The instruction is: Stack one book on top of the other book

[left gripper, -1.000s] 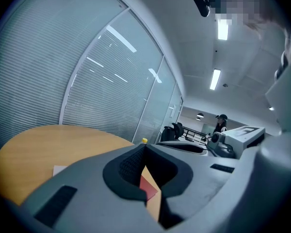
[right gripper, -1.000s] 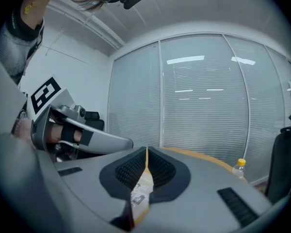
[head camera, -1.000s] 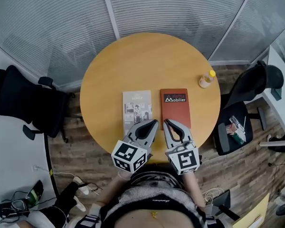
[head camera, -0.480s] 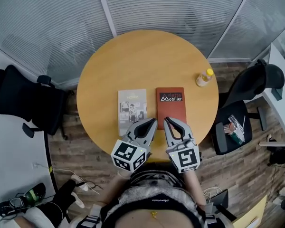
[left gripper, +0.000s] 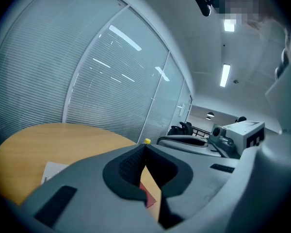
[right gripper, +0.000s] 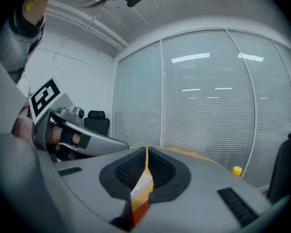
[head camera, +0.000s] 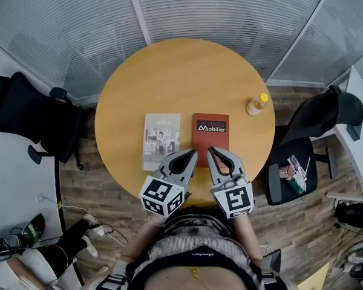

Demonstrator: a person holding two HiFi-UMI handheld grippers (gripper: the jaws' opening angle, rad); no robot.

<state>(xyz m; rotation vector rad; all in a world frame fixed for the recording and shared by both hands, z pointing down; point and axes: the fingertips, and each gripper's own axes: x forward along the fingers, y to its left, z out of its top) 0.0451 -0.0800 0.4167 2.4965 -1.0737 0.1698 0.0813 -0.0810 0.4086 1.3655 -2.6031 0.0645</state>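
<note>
Two books lie side by side on the round wooden table (head camera: pixel 181 71): a grey-white book (head camera: pixel 161 132) on the left and a red book (head camera: pixel 210 128) on the right. My left gripper (head camera: pixel 195 154) hovers over the near edge, its tips above the gap between the books, jaws shut and empty. My right gripper (head camera: pixel 210 151) is beside it over the red book's near end, also shut and empty. The left gripper view shows the shut jaws, the grey-white book (left gripper: pixel 52 169) and a sliver of the red book (left gripper: pixel 148 199). Red book (right gripper: pixel 138 211) shows below the right jaws.
A small bottle with a yellow cap (head camera: pixel 256 104) stands near the table's right edge and shows in both gripper views as a yellow cap (right gripper: pixel 237 170). Black office chairs stand at the left (head camera: pixel 30 116) and right (head camera: pixel 317 122). Glass walls with blinds ring the far side.
The table and books sit a little further left in the head view. Both grippers have shifted slightly rightward relative to the books. Jaws stay shut.
</note>
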